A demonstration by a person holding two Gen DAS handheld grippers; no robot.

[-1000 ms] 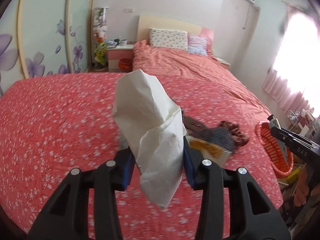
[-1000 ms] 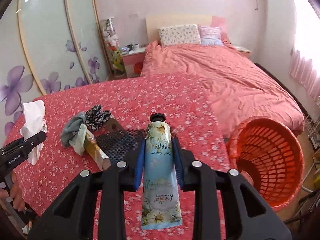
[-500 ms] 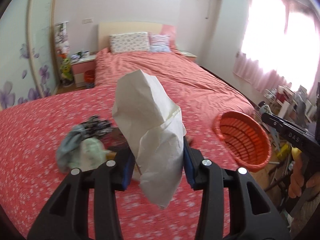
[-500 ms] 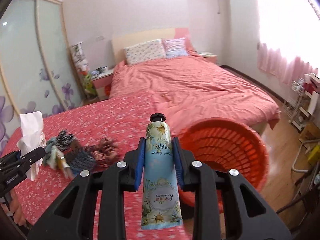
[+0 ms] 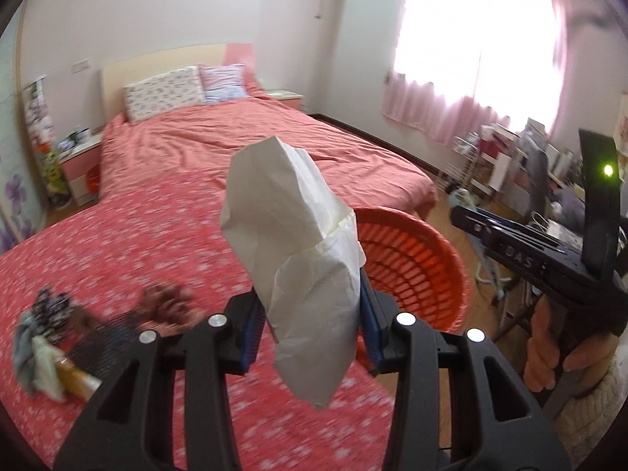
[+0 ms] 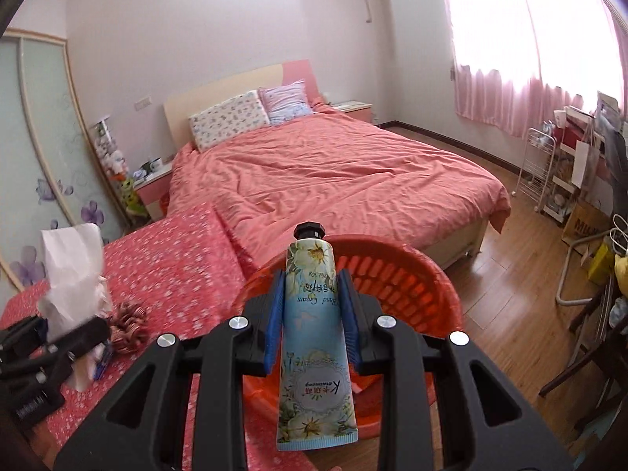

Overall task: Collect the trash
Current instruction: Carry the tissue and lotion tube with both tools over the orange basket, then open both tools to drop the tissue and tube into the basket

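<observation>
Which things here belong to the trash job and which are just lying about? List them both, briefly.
Part of the job:
- crumpled tissue, clamped in the left gripper
- hand cream tube, clamped in the right gripper
- orange basket, just beyond both

Just lying about:
- scrunchie on the floral bedspread
- black mesh item
- pillows
- wire rack

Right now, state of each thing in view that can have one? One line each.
left gripper: shut on the tissue
tissue: crumpled, held upright in the air
right gripper: shut on the hand cream tube
hand cream tube: capped, cap pointing away, over the basket
orange basket: upright beside the bed; contents hidden from view
scrunchie: lying on the floral bedspread
comb: lying on the bedspread, blurred
</observation>
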